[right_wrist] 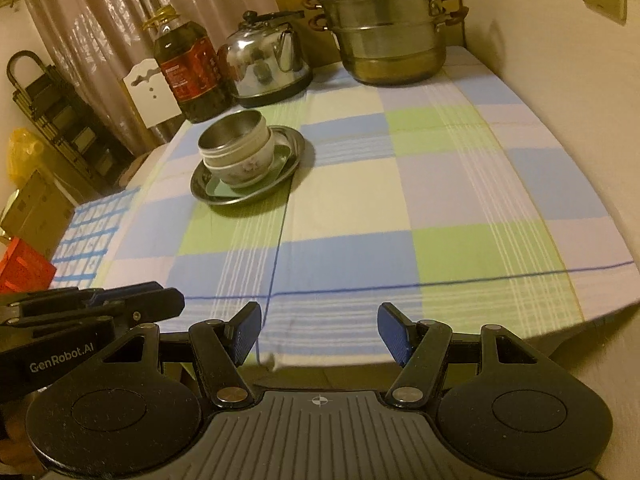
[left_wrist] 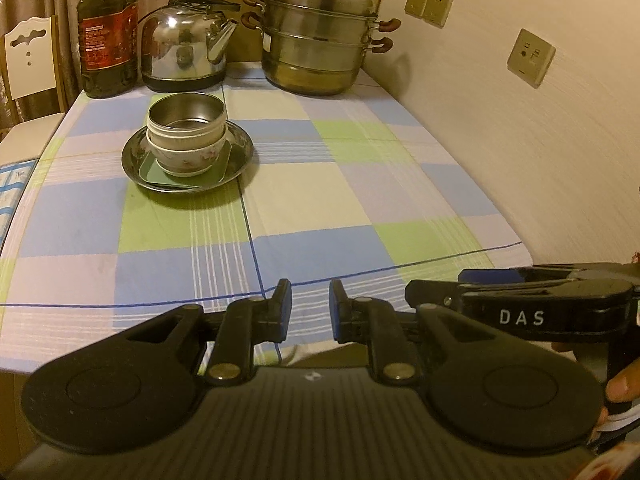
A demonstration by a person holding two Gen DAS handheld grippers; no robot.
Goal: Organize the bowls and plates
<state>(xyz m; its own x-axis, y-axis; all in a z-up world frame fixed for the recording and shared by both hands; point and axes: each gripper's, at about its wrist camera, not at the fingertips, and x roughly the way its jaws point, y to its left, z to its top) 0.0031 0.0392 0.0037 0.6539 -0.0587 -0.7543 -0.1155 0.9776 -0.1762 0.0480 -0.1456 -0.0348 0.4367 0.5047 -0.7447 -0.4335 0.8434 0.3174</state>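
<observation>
Steel dominates the left wrist view: we see a round steel plate (left_wrist: pixel 188 160) on the checked tablecloth (left_wrist: pixel 320 200), bearing a flat green square plate (left_wrist: pixel 154 172), on which stands a floral ceramic bowl (left_wrist: pixel 188 160) with a white bowl (left_wrist: pixel 182 138) nested in it and a steel bowl (left_wrist: pixel 186 114) nested on top. This stack sits toward the far left of the table, well apart from the left gripper (left_wrist: pixel 310 312), whose blue pads stand narrowly apart with nothing between them. Behind the stack we note an oil bottle (left_wrist: pixel 108 36), a steel kettle (left_wrist: pixel 186 46) and a tiered steamer pot (left_wrist: pixel 318 32). The right gripper (left_wrist: pixel 520 292) enters at the right edge, and fingers (left_wrist: pixel 622 384) show below it. In the right wrist view, the right gripper (right_wrist: pixel 320 332) holds its pads wide apart over the near table edge, empty. We see the same steel plate (right_wrist: pixel 288 140) and nested steel bowl (right_wrist: pixel 230 134) ahead and to the left, in front of the oil bottle (right_wrist: pixel 188 68) and kettle (right_wrist: pixel 266 68). The left gripper (right_wrist: pixel 120 304) lies at the left edge.
</observation>
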